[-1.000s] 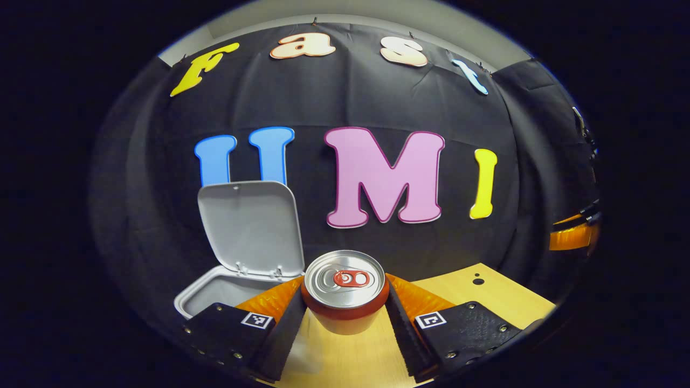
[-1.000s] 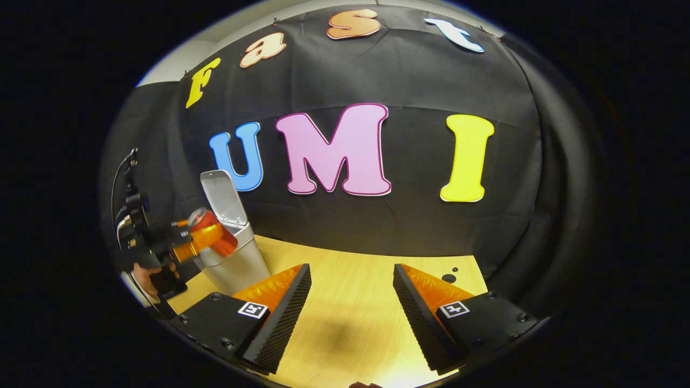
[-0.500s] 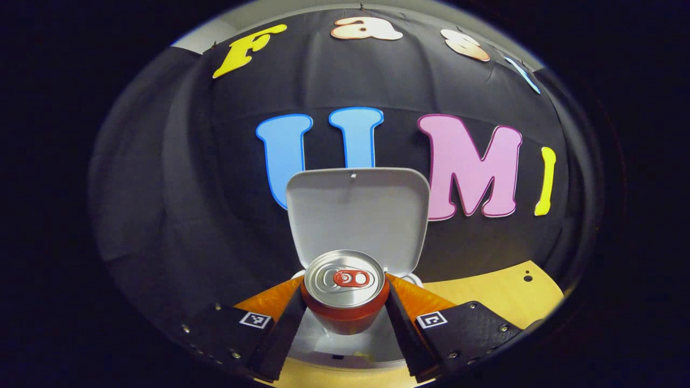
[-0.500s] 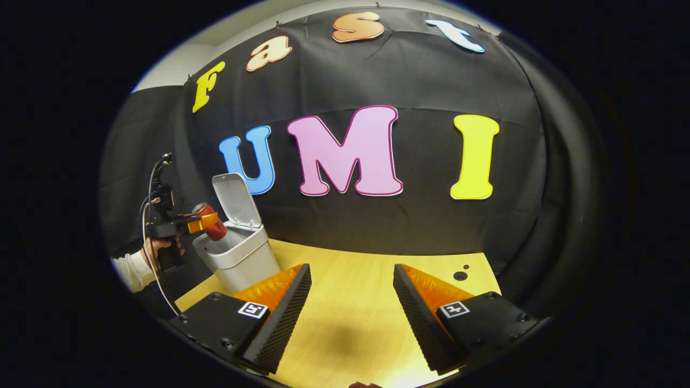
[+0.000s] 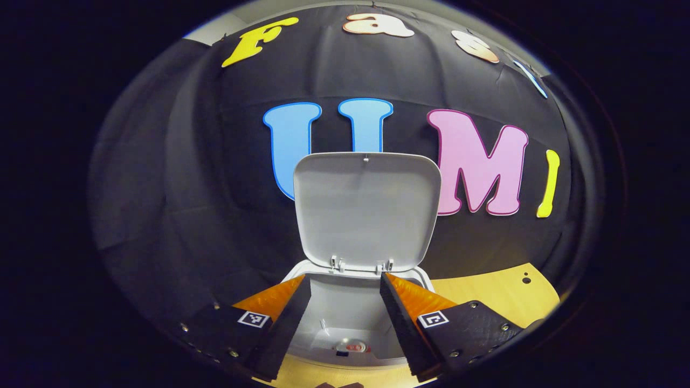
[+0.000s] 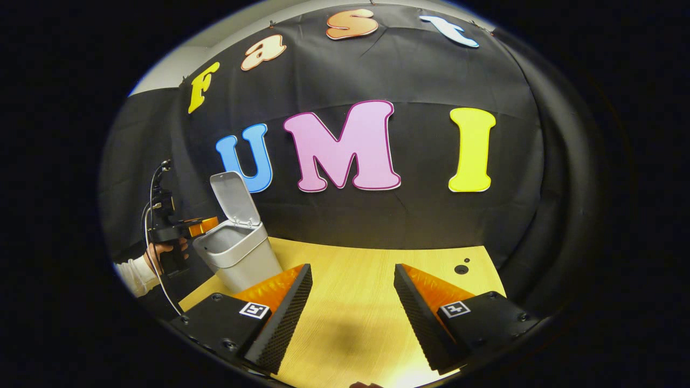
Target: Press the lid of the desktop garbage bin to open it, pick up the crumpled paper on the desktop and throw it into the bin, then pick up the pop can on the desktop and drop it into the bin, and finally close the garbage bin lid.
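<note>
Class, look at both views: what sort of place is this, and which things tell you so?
Probably a staged recording booth: a black cloth wall behind a bare wooden desktop, a small garbage bin, and a hand-held left claw.

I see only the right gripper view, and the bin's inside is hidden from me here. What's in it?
Observer: In the left gripper view, the pop can lies at the bottom of the garbage bin.
Operator: Is the gripper beside the bin holding anything?
Observer: No. The left gripper is open above the bin's mouth, with nothing between its fingers.
Operator: And the crumpled paper?
Observer: I cannot make it out; the fingers hide part of the bin's floor.
</note>
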`<action>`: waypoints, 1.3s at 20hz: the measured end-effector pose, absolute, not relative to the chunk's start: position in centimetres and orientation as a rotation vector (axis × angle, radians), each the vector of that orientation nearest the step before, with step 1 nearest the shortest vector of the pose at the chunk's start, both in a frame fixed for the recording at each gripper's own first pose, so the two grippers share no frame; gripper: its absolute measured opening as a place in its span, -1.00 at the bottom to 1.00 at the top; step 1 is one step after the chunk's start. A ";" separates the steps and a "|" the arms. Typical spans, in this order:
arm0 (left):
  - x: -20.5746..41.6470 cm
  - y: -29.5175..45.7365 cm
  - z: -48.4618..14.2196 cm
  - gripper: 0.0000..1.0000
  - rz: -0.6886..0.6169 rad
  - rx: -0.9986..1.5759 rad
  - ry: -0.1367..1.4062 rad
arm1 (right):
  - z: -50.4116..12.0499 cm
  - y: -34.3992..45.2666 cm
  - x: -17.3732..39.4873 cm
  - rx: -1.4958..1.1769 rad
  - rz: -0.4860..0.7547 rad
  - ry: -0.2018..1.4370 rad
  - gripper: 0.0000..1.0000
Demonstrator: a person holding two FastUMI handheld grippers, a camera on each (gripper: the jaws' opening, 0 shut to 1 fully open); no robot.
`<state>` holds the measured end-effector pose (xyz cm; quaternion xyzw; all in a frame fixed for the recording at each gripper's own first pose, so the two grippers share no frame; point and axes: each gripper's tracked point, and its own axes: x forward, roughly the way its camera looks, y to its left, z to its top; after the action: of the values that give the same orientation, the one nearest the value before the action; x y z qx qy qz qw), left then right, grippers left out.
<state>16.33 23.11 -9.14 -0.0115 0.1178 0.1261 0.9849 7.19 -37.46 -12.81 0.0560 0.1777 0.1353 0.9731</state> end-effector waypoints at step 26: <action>28.3 24.5 5.7 0.66 0.155 -0.009 -0.056 | -15.5 -39.0 7.3 0.127 0.289 0.426 0.97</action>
<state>28.29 24.47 5.68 -0.0046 -0.0281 0.0776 0.9966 7.27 -38.95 -15.46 0.0625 0.2106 0.1426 0.9651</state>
